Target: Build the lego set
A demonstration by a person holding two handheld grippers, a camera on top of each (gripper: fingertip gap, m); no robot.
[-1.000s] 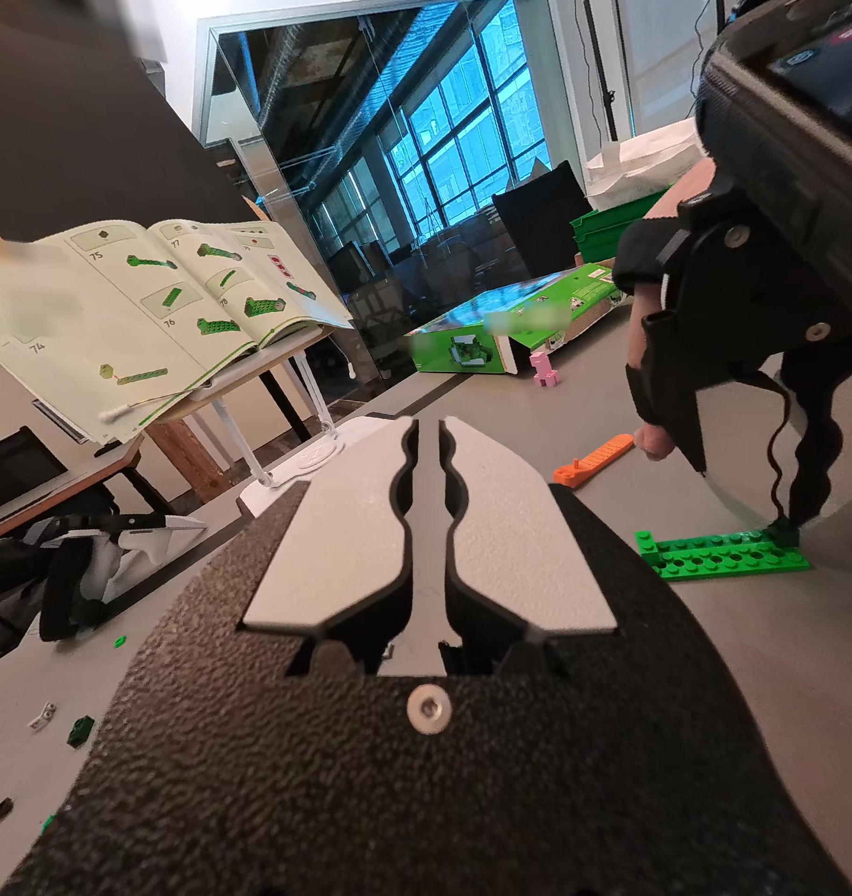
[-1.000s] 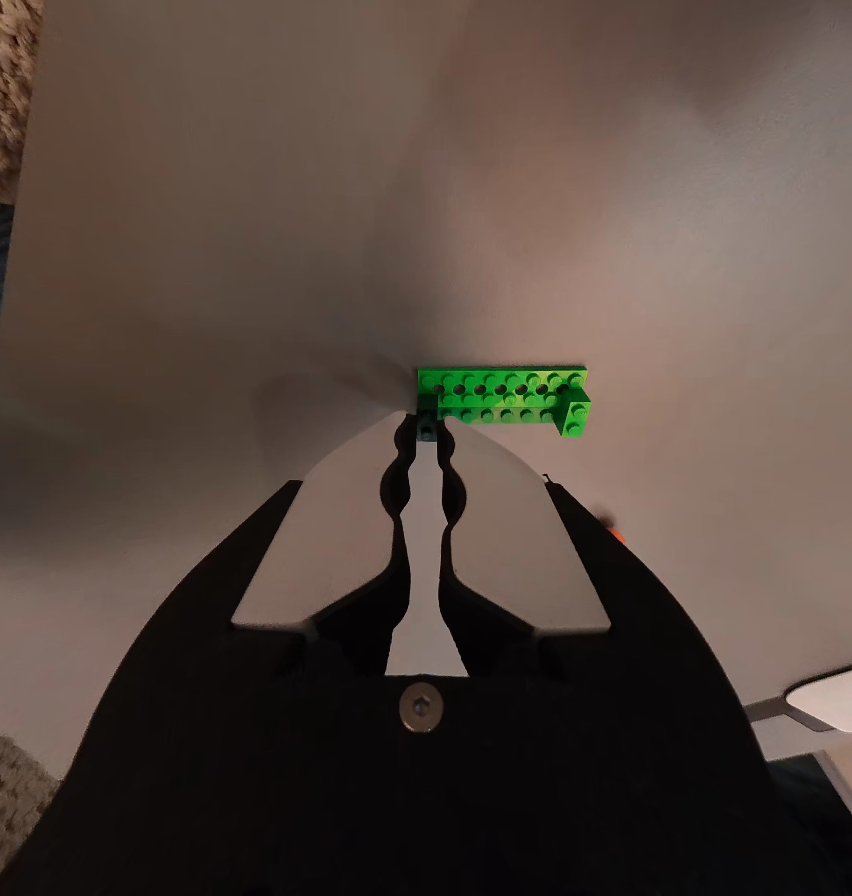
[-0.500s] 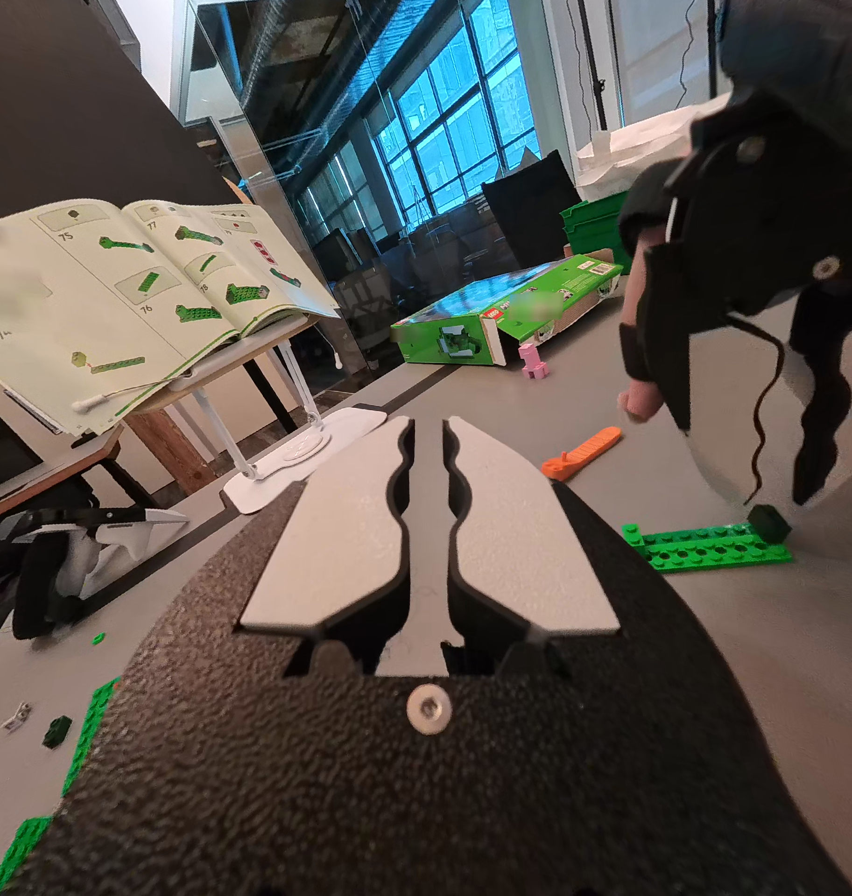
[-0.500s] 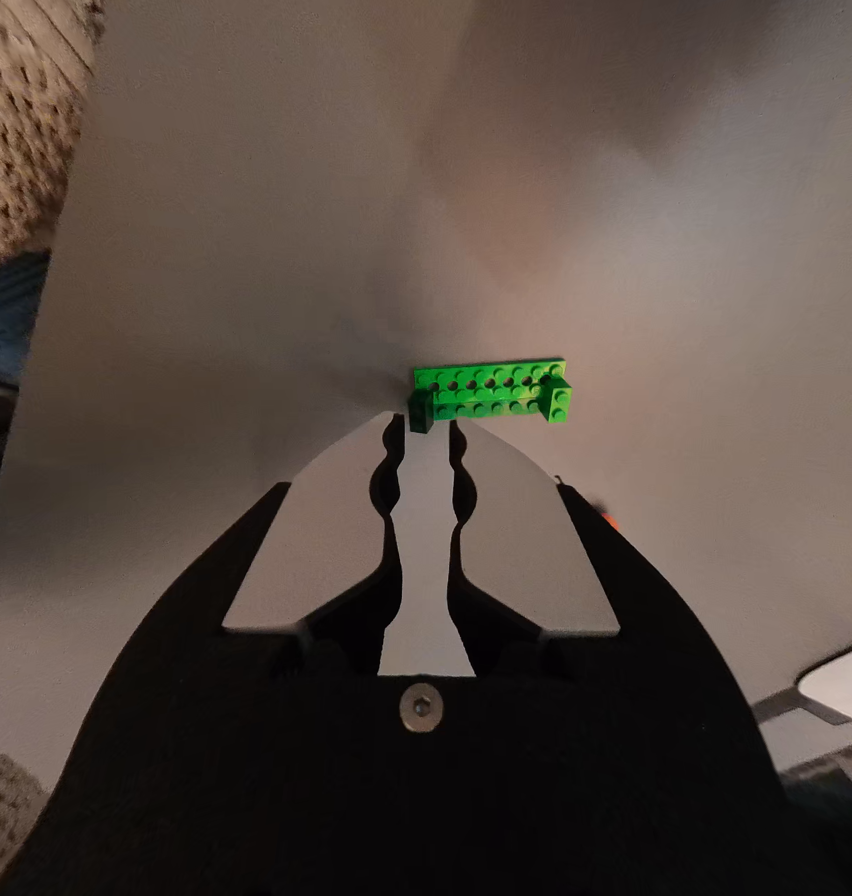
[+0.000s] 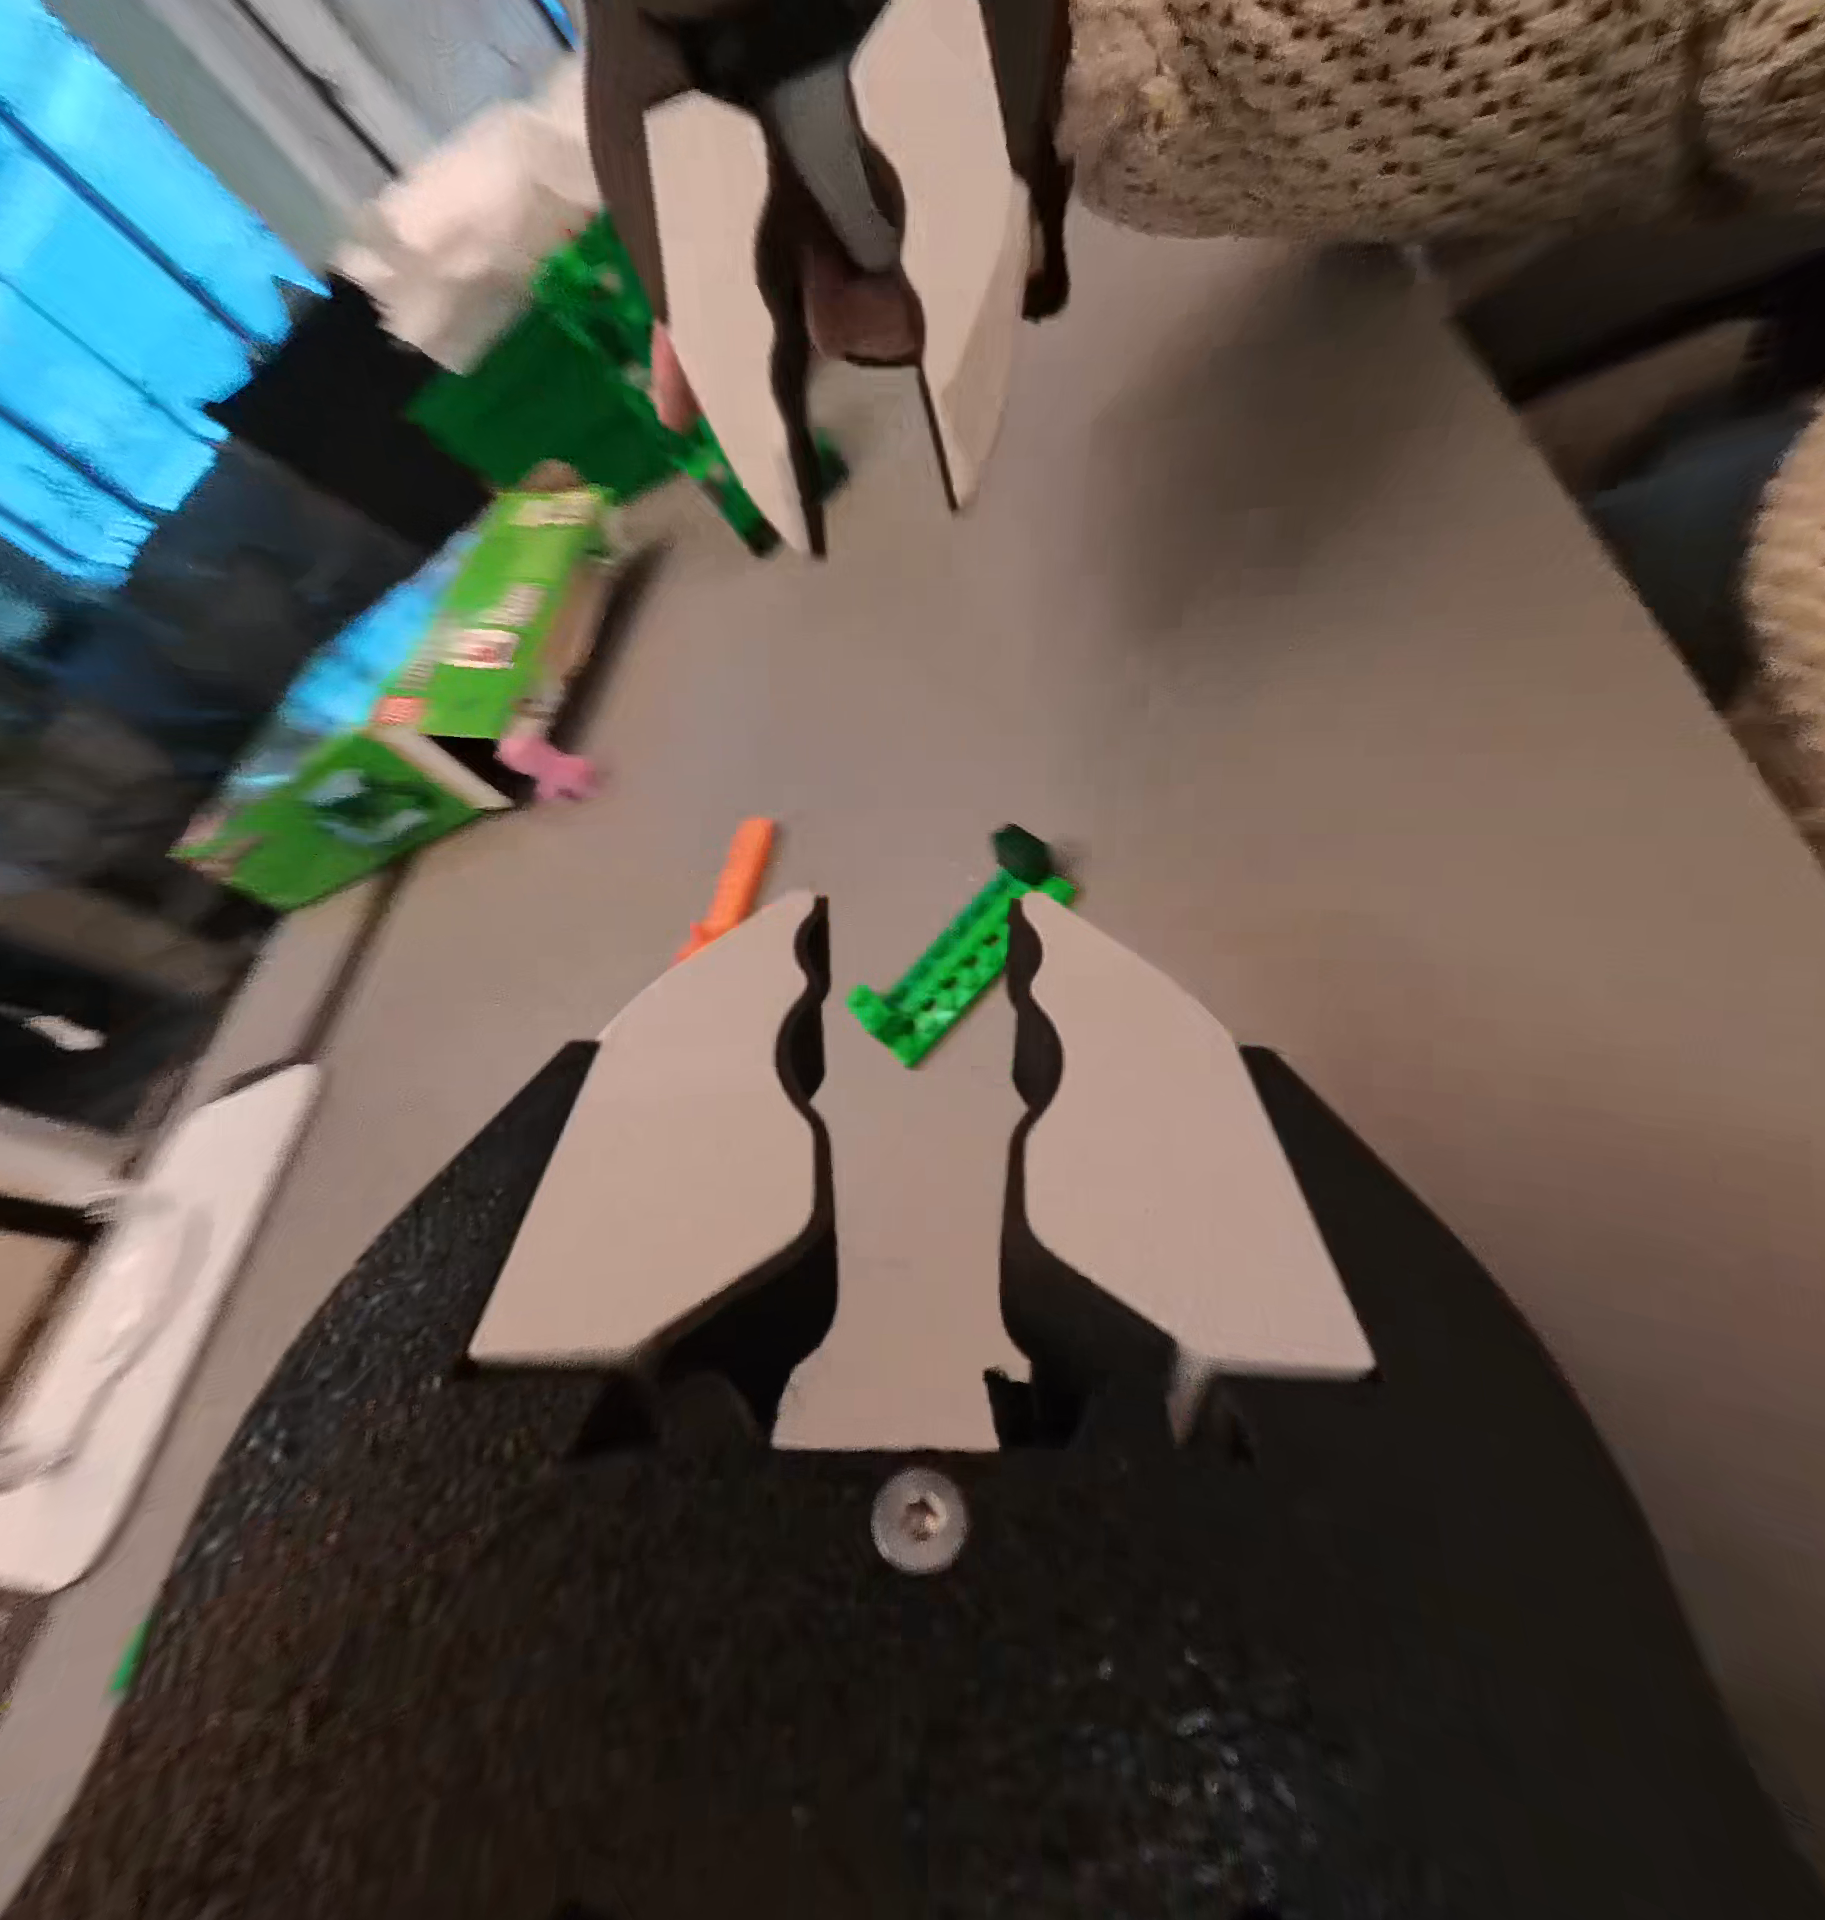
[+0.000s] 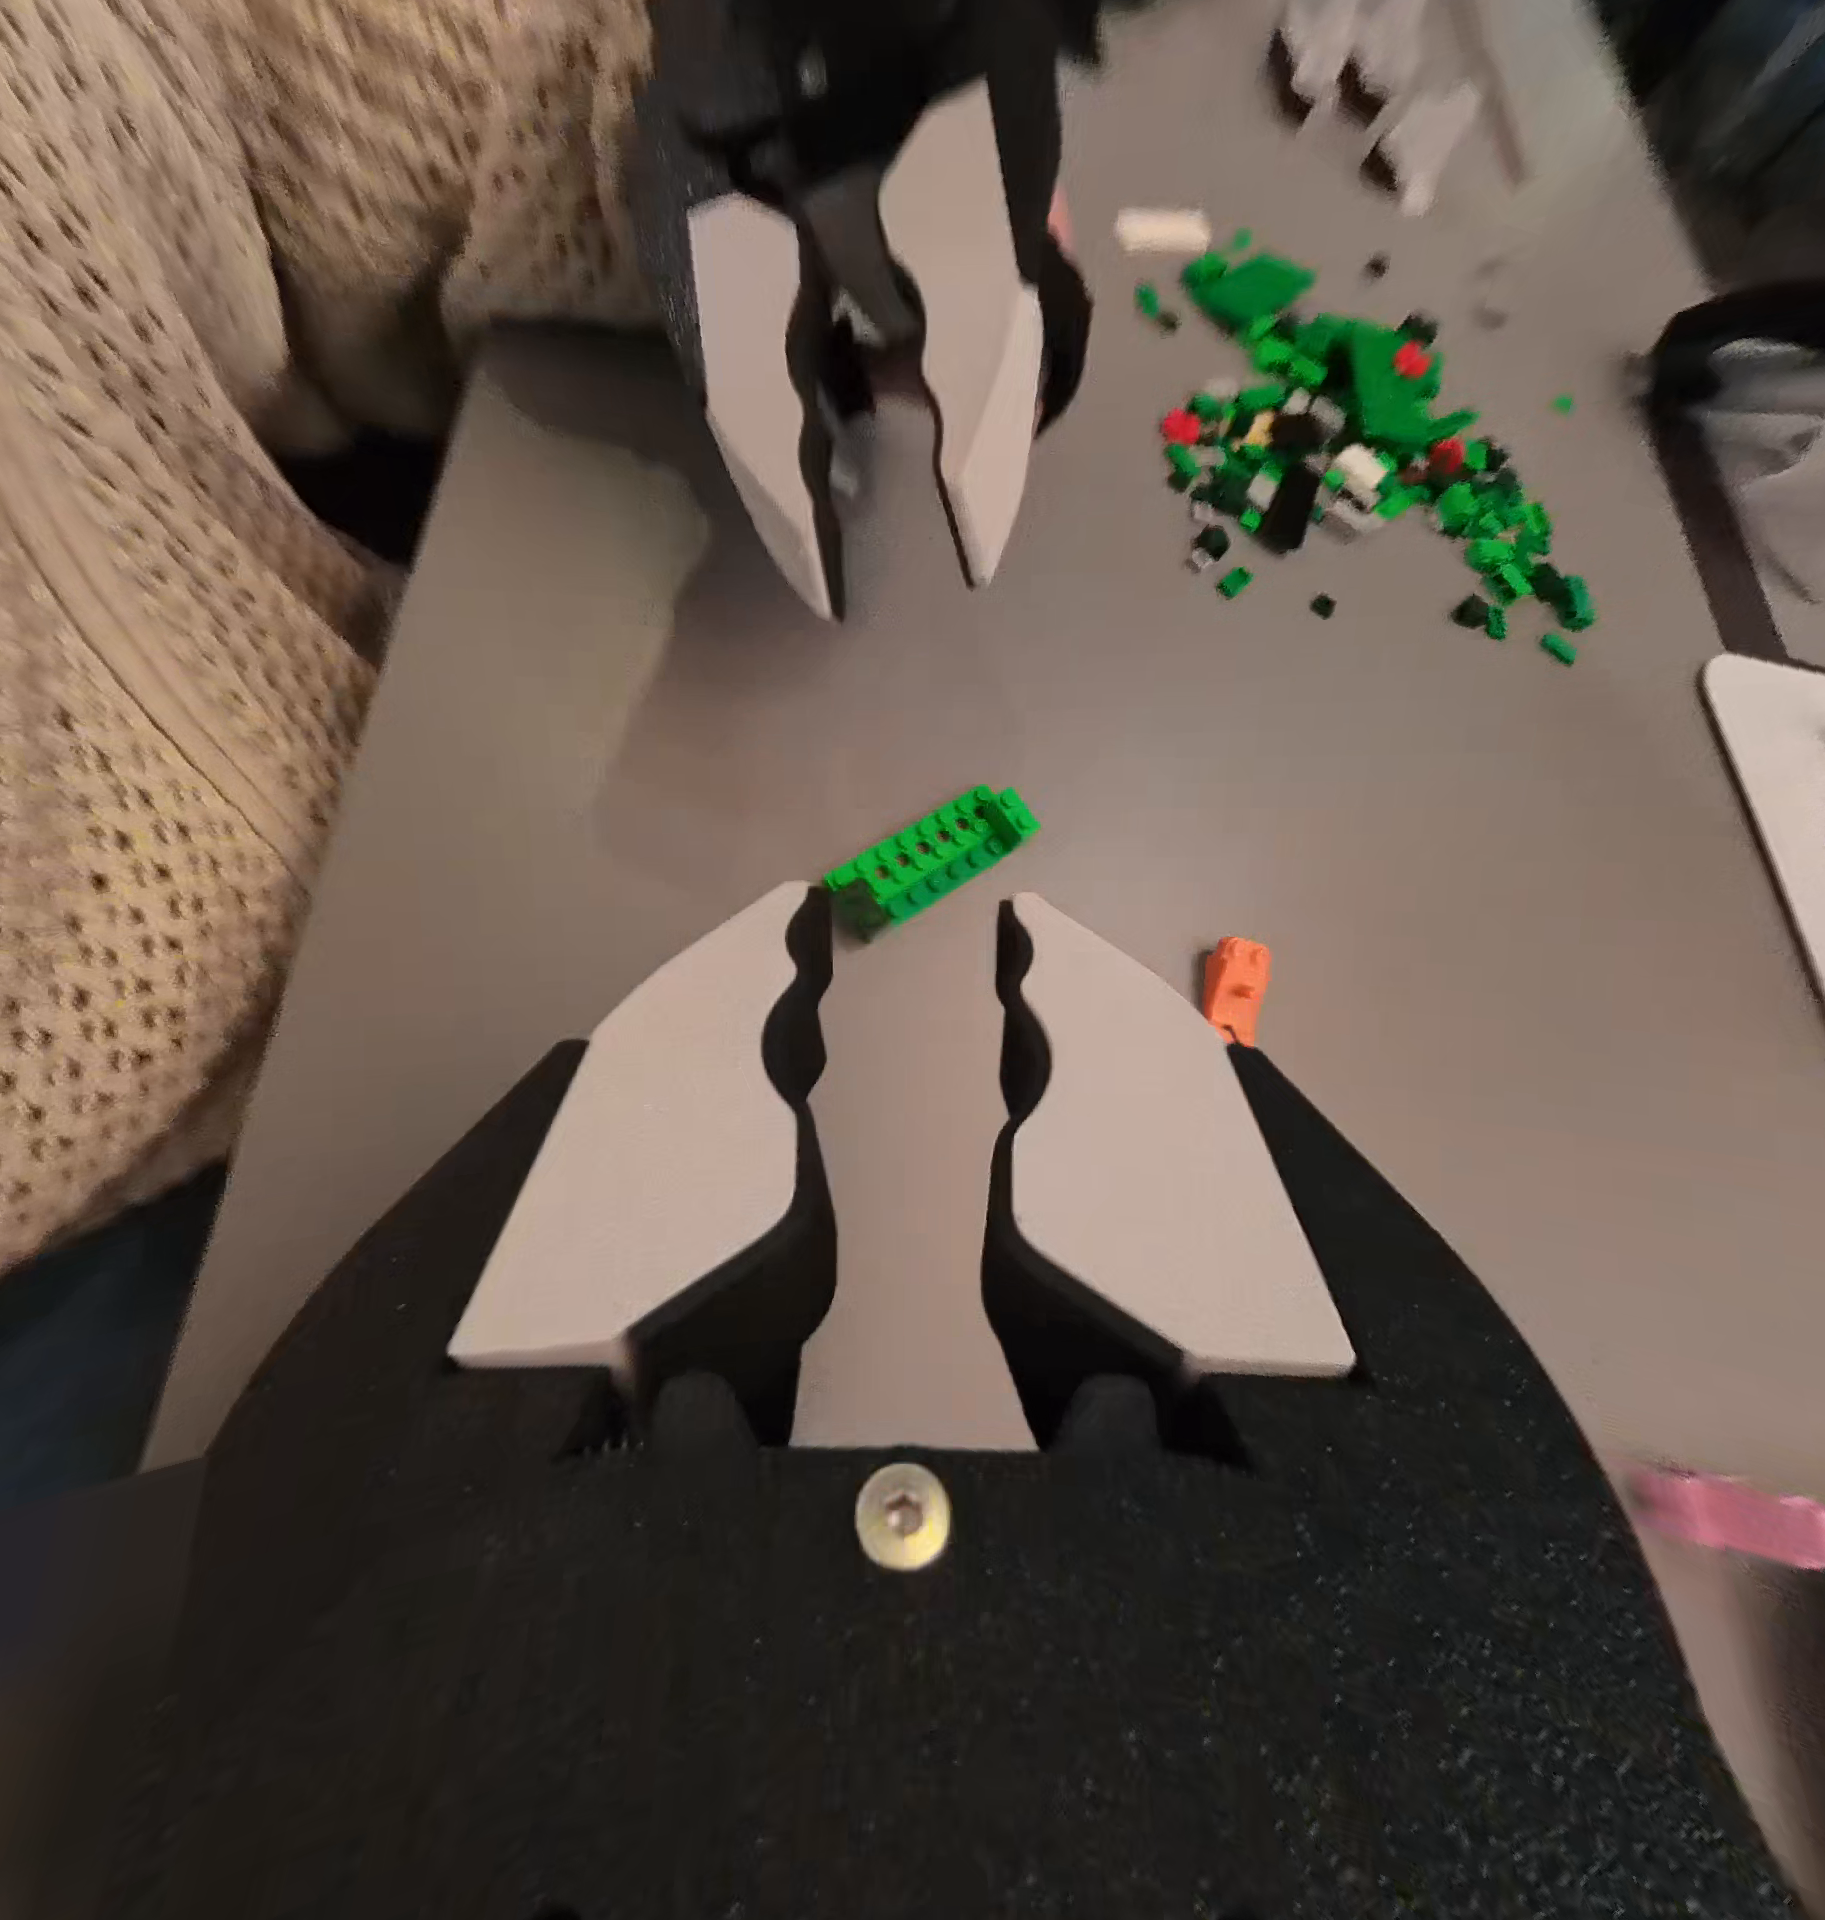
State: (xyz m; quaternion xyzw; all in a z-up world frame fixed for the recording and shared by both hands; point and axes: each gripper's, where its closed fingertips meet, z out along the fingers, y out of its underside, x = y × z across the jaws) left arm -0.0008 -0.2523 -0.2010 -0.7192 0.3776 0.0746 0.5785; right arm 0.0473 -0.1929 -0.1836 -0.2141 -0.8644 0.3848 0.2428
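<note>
A bright green lego assembly (image 5: 934, 987) lies flat on the grey table (image 5: 1251, 727), with a small dark green piece (image 5: 1022, 852) at its far end. My left gripper (image 5: 920, 914) is open and empty, hovering just short of the assembly. My right gripper (image 6: 913, 914) is open and empty too, facing the same assembly (image 6: 934, 868) from the opposite side. Each gripper shows in the other's view, held above the table: the right one in the left wrist view (image 5: 877, 520), the left one in the right wrist view (image 6: 897, 597). Neither touches the assembly.
An orange brick separator (image 6: 1238, 987) lies beside the assembly. A pile of loose, mostly green pieces (image 6: 1355, 436) lies farther off. A green lego box (image 5: 409, 748), a pink piece (image 5: 555, 774) and a white stand base (image 6: 1801, 831) are near. A person's knit sleeve (image 6: 160, 623) borders the table.
My right gripper let go of the dark green piece on the assembly, opened and pulled back. My left gripper swung down toward the assembly and opened wider.
</note>
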